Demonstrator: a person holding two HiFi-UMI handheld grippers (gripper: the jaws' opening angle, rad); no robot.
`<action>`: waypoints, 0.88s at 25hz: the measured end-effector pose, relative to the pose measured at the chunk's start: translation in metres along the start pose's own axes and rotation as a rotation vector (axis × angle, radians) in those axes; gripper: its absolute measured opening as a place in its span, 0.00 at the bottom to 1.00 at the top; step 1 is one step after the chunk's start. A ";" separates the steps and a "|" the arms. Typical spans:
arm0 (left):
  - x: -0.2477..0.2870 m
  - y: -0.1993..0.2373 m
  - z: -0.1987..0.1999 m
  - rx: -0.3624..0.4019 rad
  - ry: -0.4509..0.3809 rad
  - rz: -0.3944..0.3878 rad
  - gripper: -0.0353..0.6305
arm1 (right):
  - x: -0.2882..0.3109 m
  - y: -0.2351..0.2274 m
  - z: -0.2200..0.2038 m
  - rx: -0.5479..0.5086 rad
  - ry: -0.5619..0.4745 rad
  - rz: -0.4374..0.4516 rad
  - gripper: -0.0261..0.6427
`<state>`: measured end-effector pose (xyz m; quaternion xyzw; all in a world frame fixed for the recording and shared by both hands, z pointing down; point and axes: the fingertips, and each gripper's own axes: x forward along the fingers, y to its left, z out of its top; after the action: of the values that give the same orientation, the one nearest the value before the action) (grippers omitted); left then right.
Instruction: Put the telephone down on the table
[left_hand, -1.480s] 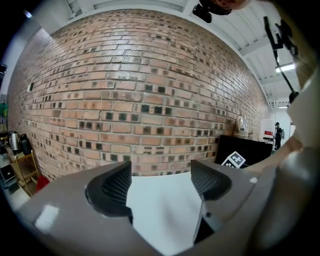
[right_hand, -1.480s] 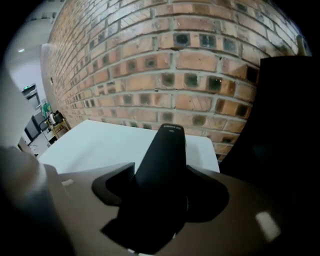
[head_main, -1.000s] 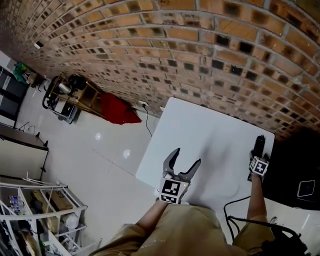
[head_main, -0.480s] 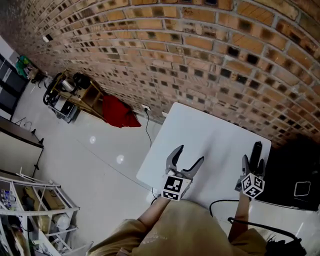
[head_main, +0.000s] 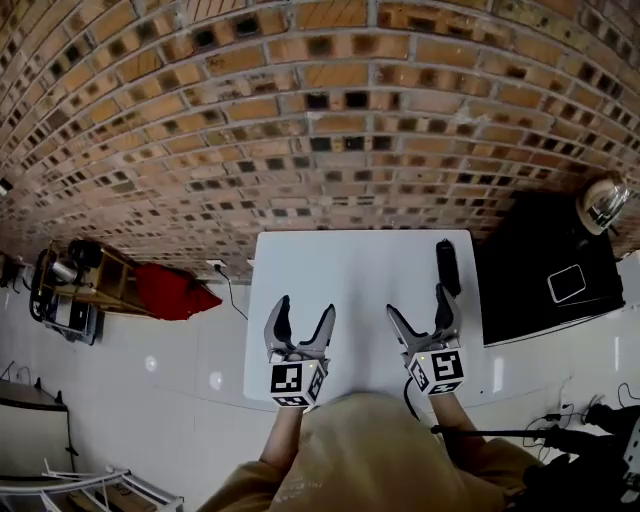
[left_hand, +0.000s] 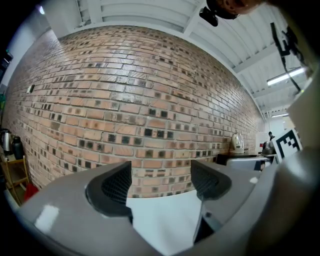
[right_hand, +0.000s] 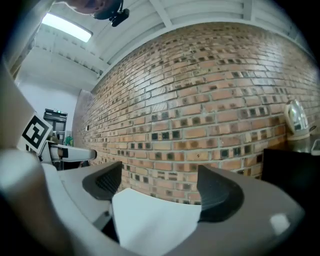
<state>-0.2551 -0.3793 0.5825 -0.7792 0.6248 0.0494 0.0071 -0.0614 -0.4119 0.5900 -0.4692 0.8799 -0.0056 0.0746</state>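
Telephone (head_main: 447, 262) lies flat along the tabletop's (head_main: 340, 270) right edge, leaving its centre open. Over its near edge, the left claw (head_main: 305, 308) gapes wide, empty. The right claw (head_main: 418, 302), also empty, is closing.

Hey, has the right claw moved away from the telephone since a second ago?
Yes. The right claw has drawn back from the telephone toward the near edge of the table; its jaws are closing, nothing between them.
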 end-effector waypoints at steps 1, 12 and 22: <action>0.000 -0.002 0.004 0.001 -0.003 -0.007 0.62 | -0.006 -0.001 0.007 -0.009 -0.006 -0.013 0.73; 0.006 -0.035 0.029 0.048 -0.027 -0.089 0.62 | -0.044 -0.023 0.047 -0.058 -0.045 -0.137 0.67; -0.001 -0.044 0.038 0.074 -0.031 -0.114 0.62 | -0.044 0.001 0.053 -0.088 -0.030 -0.118 0.67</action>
<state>-0.2153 -0.3662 0.5431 -0.8119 0.5805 0.0379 0.0487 -0.0310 -0.3720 0.5435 -0.5231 0.8489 0.0357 0.0668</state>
